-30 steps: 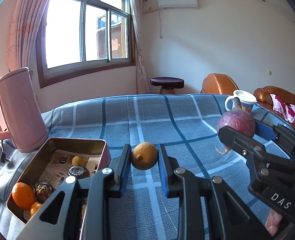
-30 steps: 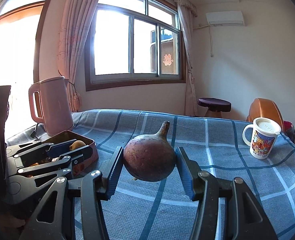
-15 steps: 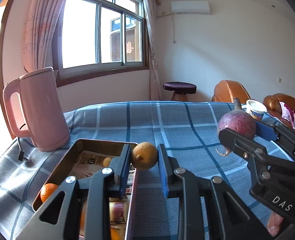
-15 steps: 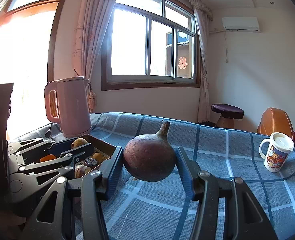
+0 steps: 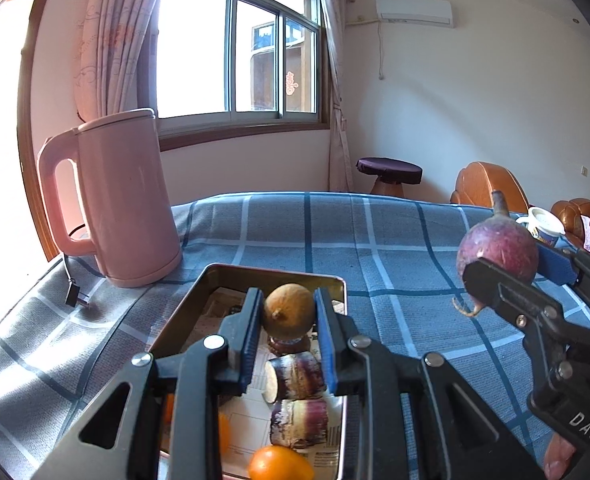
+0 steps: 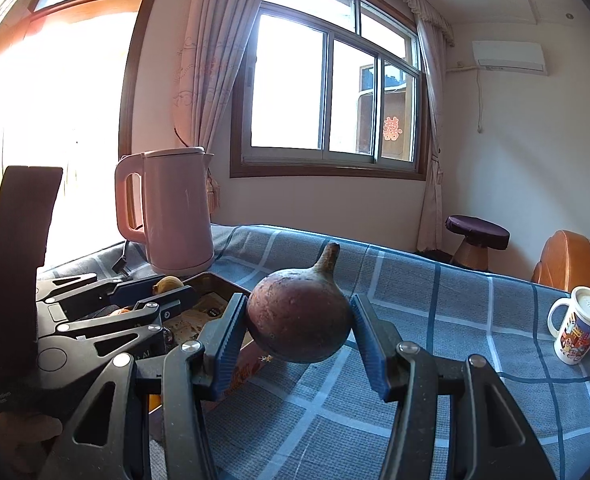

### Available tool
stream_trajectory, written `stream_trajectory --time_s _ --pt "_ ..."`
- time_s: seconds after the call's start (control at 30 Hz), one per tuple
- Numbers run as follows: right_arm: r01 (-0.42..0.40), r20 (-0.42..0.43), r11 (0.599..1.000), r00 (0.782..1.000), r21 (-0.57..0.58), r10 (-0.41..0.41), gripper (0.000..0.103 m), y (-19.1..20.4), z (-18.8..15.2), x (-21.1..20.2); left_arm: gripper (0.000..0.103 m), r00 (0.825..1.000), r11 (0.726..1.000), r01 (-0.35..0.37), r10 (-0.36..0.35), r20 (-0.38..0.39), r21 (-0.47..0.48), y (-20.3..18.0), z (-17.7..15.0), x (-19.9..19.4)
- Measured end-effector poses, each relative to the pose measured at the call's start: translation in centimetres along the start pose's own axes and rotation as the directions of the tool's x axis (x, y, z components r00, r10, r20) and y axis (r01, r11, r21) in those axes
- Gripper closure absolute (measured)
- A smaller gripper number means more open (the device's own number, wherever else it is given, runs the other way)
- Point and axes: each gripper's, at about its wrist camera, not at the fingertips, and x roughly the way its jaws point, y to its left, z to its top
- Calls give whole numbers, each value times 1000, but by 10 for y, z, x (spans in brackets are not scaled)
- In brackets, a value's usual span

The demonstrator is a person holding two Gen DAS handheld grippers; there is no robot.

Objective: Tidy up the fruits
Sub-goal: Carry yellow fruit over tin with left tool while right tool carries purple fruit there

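My left gripper is shut on a small brown round fruit and hangs over the metal tin. The tin holds an orange, two purple cut pieces and other small items. My right gripper is shut on a large purple round root with a stem. In the left wrist view that root and the right gripper are to the right of the tin, above the cloth. In the right wrist view the left gripper with its fruit is at the left over the tin.
A pink electric kettle stands on the blue checked cloth just behind the tin, its cord trailing left. A printed white mug stands at the right. A stool and brown leather seats lie beyond the table.
Both grippers have moved left with their loads. The left gripper now hangs over the tin, which was to its left before; kettle and tin have come nearer and more central.
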Motion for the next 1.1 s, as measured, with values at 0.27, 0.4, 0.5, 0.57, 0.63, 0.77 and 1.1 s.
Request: stream_trajectory --time_s 0.27,0.4,0.5,0.57,0.63,0.77,1.1 --pt "-35 -5 999 999 -15 35 49 17 5 12 76 999 999 -41 40 -18 -19 21 -1 4" --pt "-56 -8 998 998 -34 56 49 29 7 18 76 998 998 -57 57 -27 -28 31 -2 5" --pt "-70 -10 997 998 -42 70 49 37 8 22 76 997 997 -69 68 -34 -36 40 -2 7" --pt "-78 -13 996 997 -46 77 49 41 8 24 76 996 996 -76 75 -40 -43 45 -2 8" --pt "-83 -15 995 996 -47 83 49 43 8 26 76 996 995 -84 82 -45 -47 50 -3 10" --pt "-93 -21 994 995 -52 93 49 49 9 30 76 994 994 -92 89 -57 -55 57 -4 13" --pt "-124 -37 990 992 -64 122 49 66 8 41 76 992 993 -107 103 -77 -55 67 -5 18"
